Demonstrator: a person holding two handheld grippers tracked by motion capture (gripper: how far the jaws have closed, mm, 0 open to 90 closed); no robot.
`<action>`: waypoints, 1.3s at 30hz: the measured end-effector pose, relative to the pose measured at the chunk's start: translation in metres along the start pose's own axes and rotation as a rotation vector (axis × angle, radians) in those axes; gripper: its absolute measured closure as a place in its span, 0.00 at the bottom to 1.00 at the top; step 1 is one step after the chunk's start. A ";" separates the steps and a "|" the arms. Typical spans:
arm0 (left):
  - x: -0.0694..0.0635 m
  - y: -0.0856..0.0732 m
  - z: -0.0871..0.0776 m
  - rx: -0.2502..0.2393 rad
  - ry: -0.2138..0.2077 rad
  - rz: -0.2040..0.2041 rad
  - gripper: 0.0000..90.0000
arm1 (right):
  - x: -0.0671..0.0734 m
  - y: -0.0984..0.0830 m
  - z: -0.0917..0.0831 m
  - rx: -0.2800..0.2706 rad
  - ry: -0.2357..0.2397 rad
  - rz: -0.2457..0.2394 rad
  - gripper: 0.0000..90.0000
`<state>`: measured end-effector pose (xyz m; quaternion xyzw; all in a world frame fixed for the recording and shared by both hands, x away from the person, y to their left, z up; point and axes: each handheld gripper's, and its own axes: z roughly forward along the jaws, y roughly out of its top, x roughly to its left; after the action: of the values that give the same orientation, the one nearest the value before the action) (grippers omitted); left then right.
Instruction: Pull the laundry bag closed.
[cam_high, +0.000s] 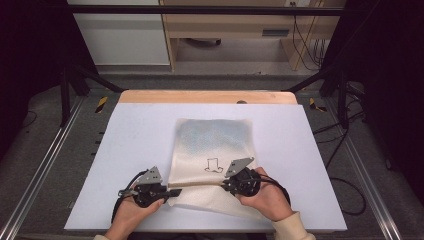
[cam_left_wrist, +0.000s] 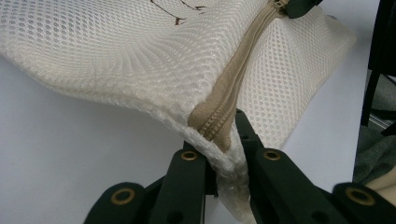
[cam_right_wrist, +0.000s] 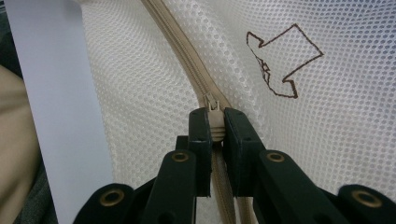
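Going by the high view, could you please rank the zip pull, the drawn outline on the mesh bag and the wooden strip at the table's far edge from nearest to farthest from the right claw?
1. Zip pull: clamped in the right claw.
2. Drawn outline: on the mesh bag, just beyond and left of the claw.
3. Wooden strip: along the table's far edge.

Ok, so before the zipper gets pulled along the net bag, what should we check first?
1. Left gripper shut on the corner of the cream mesh zip bag: ok.
2. Right gripper shut on the beige zipper pull: ok.
3. Beige zipper stretched straight between the grippers: ok.
4. Bag lying on the white foam table pad: ok.
5. Zipper teeth free of snagged mesh: cannot tell.
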<state>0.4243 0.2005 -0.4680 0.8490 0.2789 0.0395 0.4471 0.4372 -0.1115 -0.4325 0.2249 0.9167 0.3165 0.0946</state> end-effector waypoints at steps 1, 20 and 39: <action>0.000 0.000 0.000 0.000 -0.002 -0.003 0.94 | 0.000 -0.001 -0.001 -0.001 -0.002 0.002 0.91; 0.000 0.000 0.000 0.003 -0.003 -0.003 0.94 | -0.004 -0.011 -0.006 -0.013 -0.006 0.020 0.91; 0.000 -0.001 0.001 0.001 -0.005 -0.002 0.94 | -0.006 -0.017 -0.010 -0.012 -0.014 0.038 0.91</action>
<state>0.4243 0.1998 -0.4690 0.8491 0.2788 0.0365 0.4472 0.4330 -0.1317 -0.4356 0.2440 0.9097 0.3220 0.0963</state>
